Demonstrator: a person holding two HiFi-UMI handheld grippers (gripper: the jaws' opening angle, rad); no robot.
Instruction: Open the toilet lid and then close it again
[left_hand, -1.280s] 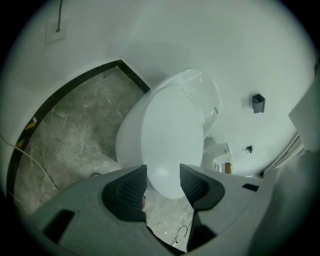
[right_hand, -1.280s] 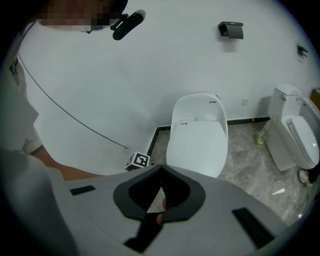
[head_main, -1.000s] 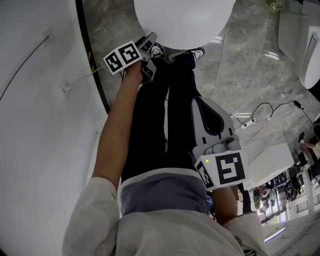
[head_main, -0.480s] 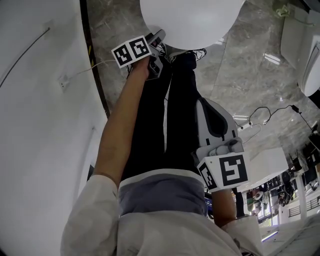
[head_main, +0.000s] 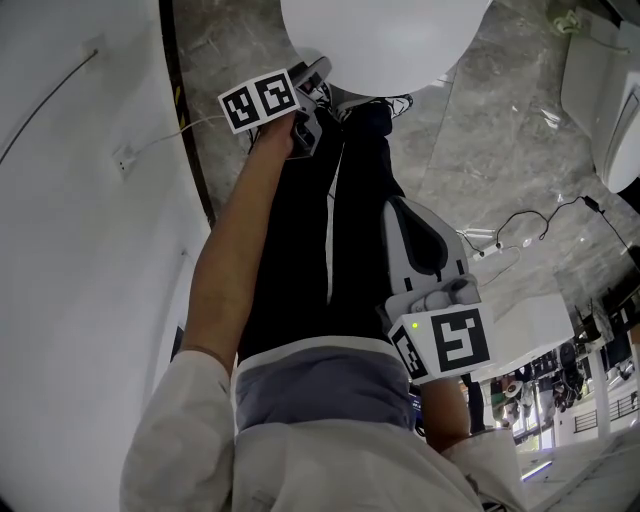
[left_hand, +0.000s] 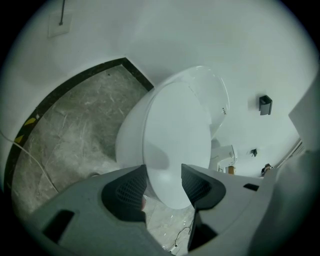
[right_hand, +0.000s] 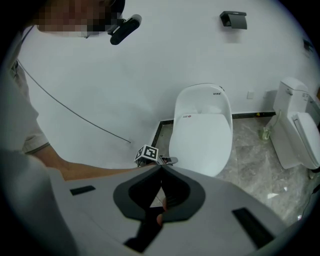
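The white toilet with its lid (head_main: 385, 40) down fills the top of the head view and stands against the wall in the right gripper view, lid (right_hand: 202, 137) flat. My left gripper (head_main: 316, 75) is stretched out to the lid's front left edge. In the left gripper view its jaws are apart around (left_hand: 164, 174), and the lid's front rim (left_hand: 175, 135) shows between them; I cannot tell whether they touch it. My right gripper (head_main: 405, 215) hangs back beside the person's leg, jaws pressed together (right_hand: 161, 169) on nothing.
A white wall (head_main: 80, 250) with a dark skirting strip (head_main: 190, 150) runs along the left. A second toilet (right_hand: 297, 135) stands at the right. Cables (head_main: 520, 235) lie on the grey marble floor, near a white box (head_main: 535, 325). A black holder (right_hand: 234, 19) hangs on the wall.
The left gripper has moved a little forward toward the lid's front edge. The right gripper has stayed by the leg, still shut.
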